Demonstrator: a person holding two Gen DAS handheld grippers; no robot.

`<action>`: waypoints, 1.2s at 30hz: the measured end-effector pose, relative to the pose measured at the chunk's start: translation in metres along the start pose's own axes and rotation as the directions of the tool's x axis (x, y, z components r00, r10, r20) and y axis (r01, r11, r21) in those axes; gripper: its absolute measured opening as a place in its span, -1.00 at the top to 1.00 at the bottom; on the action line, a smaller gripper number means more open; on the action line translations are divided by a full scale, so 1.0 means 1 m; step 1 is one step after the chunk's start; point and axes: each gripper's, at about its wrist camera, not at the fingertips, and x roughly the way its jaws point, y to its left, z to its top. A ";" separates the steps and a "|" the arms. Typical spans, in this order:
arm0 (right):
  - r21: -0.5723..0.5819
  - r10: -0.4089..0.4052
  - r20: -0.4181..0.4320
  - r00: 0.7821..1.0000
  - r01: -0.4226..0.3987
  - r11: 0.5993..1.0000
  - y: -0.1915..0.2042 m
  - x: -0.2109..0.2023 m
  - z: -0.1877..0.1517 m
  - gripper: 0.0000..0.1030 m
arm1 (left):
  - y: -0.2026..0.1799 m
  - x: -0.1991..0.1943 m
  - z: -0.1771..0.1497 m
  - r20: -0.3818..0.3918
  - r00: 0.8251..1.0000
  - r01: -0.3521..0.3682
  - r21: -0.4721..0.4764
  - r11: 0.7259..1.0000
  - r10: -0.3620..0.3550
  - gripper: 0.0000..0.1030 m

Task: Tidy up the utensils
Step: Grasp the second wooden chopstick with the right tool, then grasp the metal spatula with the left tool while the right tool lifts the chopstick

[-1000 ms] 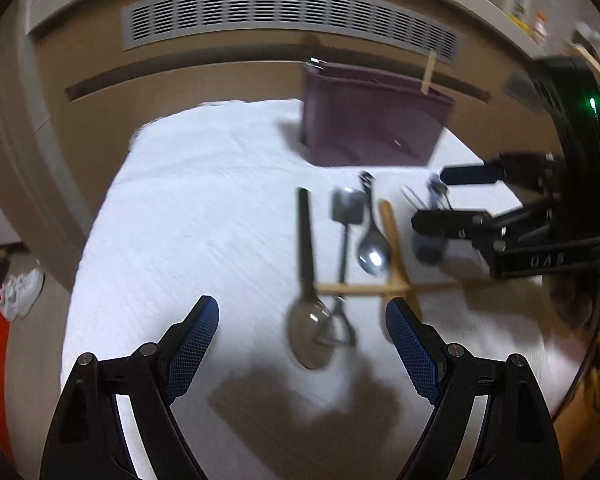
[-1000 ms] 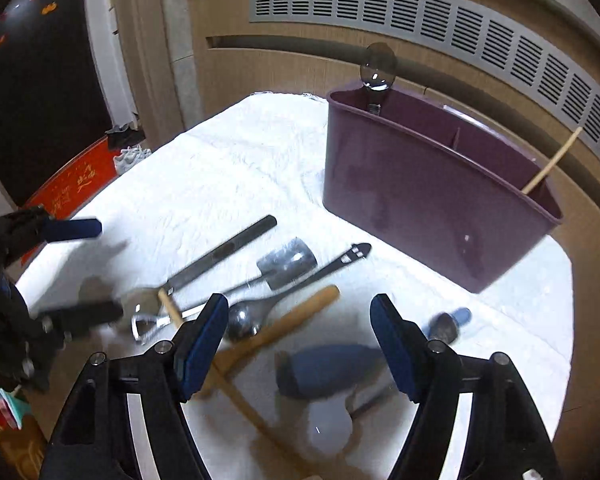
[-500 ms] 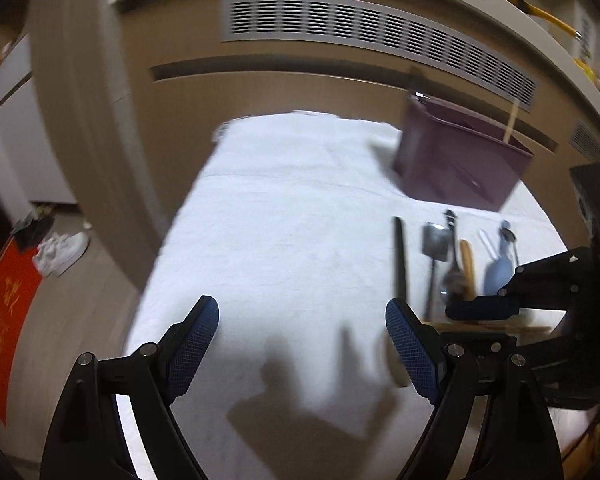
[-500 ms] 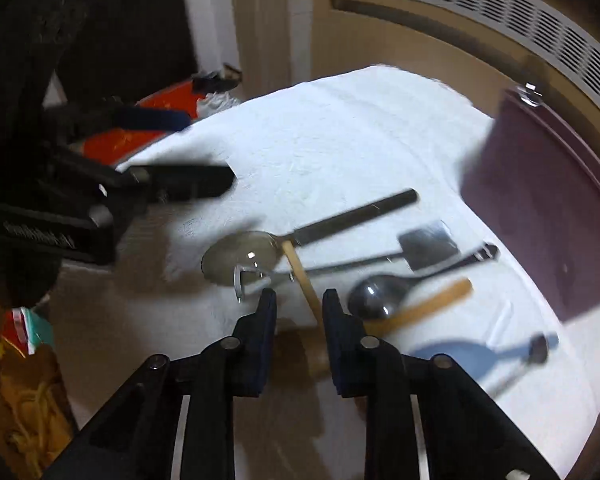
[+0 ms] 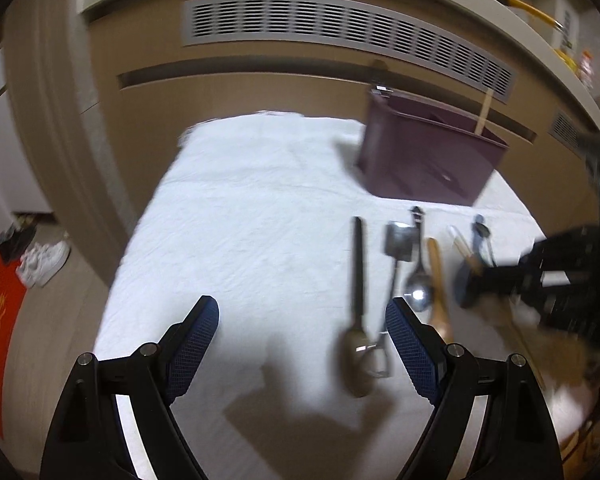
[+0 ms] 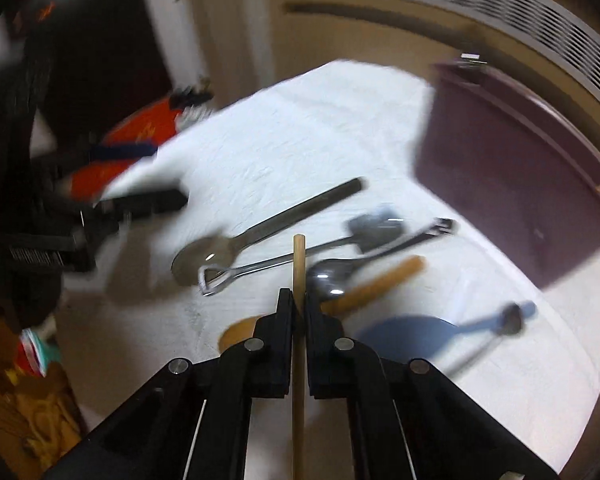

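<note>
From the left wrist camera, the left gripper [image 5: 302, 344] is hanging with its blue-padded fingers [image 5: 196, 336] spread wide, gripping nothing, above the white cloth [image 5: 240, 208] that is covering the table. Ahead and to the right, the utensils are lying side by side: a long dark-handled spoon [image 5: 358, 292], a shovel-shaped spoon [image 5: 396, 264], a shiny metal spoon [image 5: 419, 276] and a wooden-handled utensil [image 5: 438, 280], with a blue-handled utensil [image 5: 478, 248] just beyond them. Farther back, the purple utensil bin [image 5: 428, 152] is standing upright on the cloth, with a wooden stick [image 5: 485, 110] poking up from it. At the right edge, the right gripper [image 5: 500, 280] is appearing as a dark blur, too smeared to read.

From the right wrist camera, the right gripper [image 6: 296, 298] is pressing its fingers together on a thin wooden chopstick [image 6: 299, 264], which is running straight between them and pointing forward over the other utensils. Beneath its tip, the shovel-shaped spoon [image 6: 300, 256] is crossing just beside the dark-handled spoon [image 6: 268, 228], and the metal spoon [image 6: 364, 264] is lying next to the wooden-handled utensil [image 6: 380, 284]. The blue-handled utensil [image 6: 440, 332] is sitting nearer the cloth's edge. The purple bin [image 6: 512, 176] is standing to the right, well apart from the chopstick. The left gripper [image 6: 140, 184] is blurring at the left.
</note>
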 end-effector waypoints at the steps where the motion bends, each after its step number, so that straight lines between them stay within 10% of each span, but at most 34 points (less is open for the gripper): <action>1: 0.023 -0.006 0.015 1.000 0.006 1.000 -0.006 -0.007 -0.001 0.89 | -0.007 0.001 0.003 -0.002 1.000 0.014 0.022 1.000 -0.014 -0.66; 13: 0.236 -0.093 0.109 0.990 0.065 0.970 -0.078 -0.053 -0.025 0.86 | -0.077 0.057 0.058 -0.125 0.969 0.232 0.175 0.957 -0.212 0.26; 25: 0.277 -0.063 0.147 0.987 0.020 0.961 -0.091 -0.053 -0.039 0.84 | -0.092 0.117 0.068 -0.252 0.964 0.140 0.225 0.964 -0.081 0.26; 36: 0.282 -0.063 0.151 0.986 0.019 0.959 -0.089 -0.053 -0.040 0.84 | -0.089 0.134 0.079 -0.319 0.940 0.187 0.172 0.967 -0.125 0.19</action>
